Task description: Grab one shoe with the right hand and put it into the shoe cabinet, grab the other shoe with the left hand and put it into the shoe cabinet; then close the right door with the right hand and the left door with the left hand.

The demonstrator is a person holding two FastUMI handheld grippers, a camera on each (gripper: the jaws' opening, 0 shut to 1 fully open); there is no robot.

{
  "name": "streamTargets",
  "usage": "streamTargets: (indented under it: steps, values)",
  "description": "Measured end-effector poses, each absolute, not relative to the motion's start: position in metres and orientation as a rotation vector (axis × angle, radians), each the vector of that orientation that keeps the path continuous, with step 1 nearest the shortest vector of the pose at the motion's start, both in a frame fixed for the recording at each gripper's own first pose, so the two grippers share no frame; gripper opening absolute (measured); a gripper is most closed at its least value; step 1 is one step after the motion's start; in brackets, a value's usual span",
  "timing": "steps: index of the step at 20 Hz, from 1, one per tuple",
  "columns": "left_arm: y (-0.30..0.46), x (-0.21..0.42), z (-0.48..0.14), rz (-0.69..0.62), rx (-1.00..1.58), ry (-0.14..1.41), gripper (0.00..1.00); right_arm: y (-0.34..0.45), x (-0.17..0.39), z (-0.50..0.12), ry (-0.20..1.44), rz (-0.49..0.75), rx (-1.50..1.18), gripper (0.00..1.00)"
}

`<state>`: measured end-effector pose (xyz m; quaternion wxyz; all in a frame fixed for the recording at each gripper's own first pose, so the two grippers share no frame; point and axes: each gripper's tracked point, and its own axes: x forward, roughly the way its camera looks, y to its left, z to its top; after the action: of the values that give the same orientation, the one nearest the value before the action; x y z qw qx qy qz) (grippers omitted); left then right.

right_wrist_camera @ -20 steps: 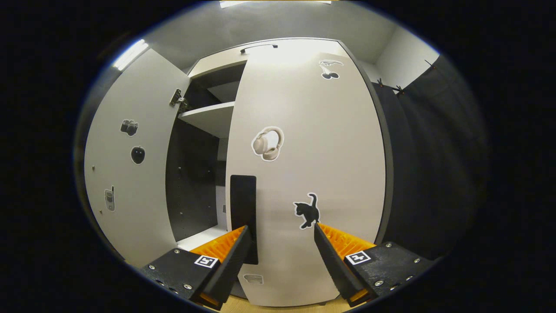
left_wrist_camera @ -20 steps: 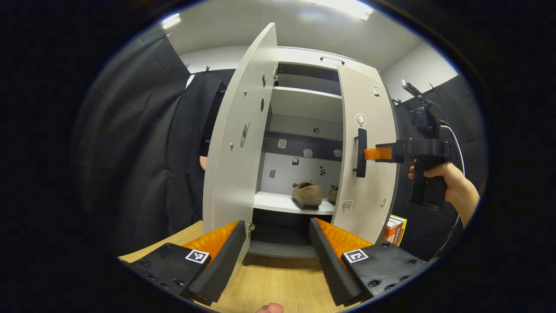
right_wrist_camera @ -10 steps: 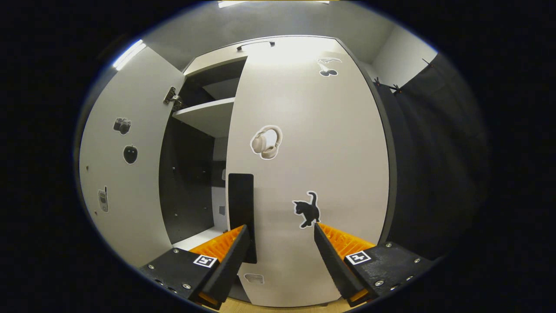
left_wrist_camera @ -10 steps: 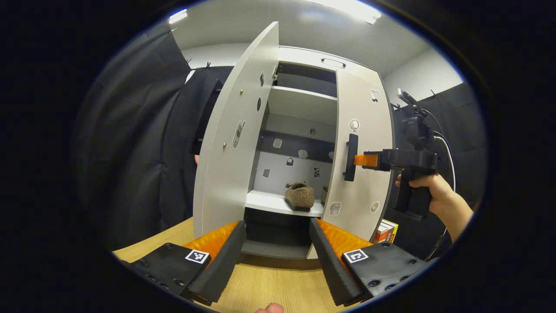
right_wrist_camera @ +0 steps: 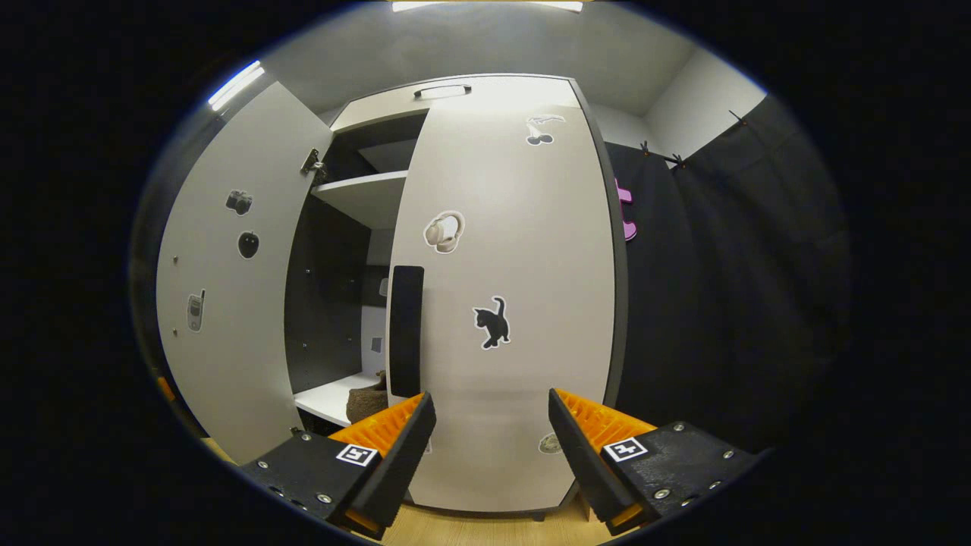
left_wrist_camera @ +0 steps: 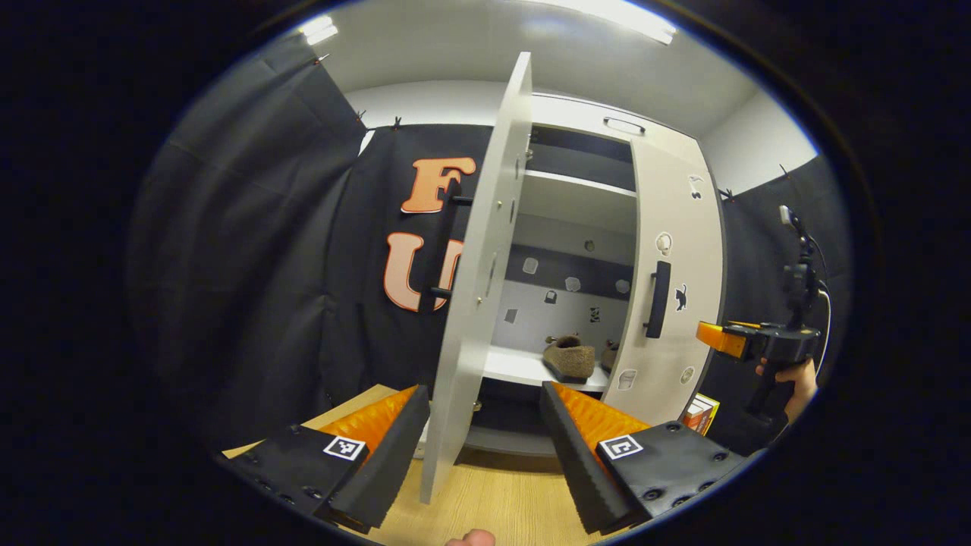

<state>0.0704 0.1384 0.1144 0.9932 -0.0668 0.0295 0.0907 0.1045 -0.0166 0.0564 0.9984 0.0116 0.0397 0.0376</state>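
Note:
In the left gripper view the shoe cabinet (left_wrist_camera: 584, 121) has its left door (left_wrist_camera: 474, 303) swung out, seen nearly edge-on. Its right door (left_wrist_camera: 675, 250) is almost shut, with a black handle (left_wrist_camera: 658, 299). Two brown shoes (left_wrist_camera: 570, 358) sit on the white shelf (left_wrist_camera: 508, 368) inside. My left gripper (left_wrist_camera: 485, 447) is open, and the left door's lower edge lies in line between its fingers. A hand (left_wrist_camera: 793, 379) holds my right gripper (left_wrist_camera: 709, 337) off to the right, clear of the door. In the right gripper view my right gripper (right_wrist_camera: 489, 447) is open, facing the right door (right_wrist_camera: 523, 341) and its handle (right_wrist_camera: 406, 330).
A wooden surface (left_wrist_camera: 493, 508) runs up to the cabinet's foot. Small boxes (left_wrist_camera: 698, 413) stand on it beside the cabinet's right side. An upper shelf (left_wrist_camera: 576, 201) spans the cabinet. Black cloth walls stand on both sides. The open left door (right_wrist_camera: 227, 288) juts out at the left.
The right gripper pushed the right door nearly shut, then drew back from its handle. The left gripper shifted left, so the left door now shows edge-on between its fingers.

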Motion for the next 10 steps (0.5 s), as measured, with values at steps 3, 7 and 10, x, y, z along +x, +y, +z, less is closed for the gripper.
streamTargets:
  steps: [3, 7, 10]
  values:
    - [0.187, 0.068, 0.138, 0.286, -0.053, 0.011, 0.96, -0.023, 0.091, 0.056, 0.076, 0.065, 0.038, 0.93]
    - [0.245, 0.08, 0.168, 0.404, 0.084, -0.052, 0.96, -0.032, 0.08, 0.055, 0.075, 0.049, 0.058, 0.93]
    - [0.269, 0.098, 0.173, 0.421, 0.008, -0.048, 0.93, -0.042, 0.074, 0.052, 0.079, 0.026, 0.06, 0.93]
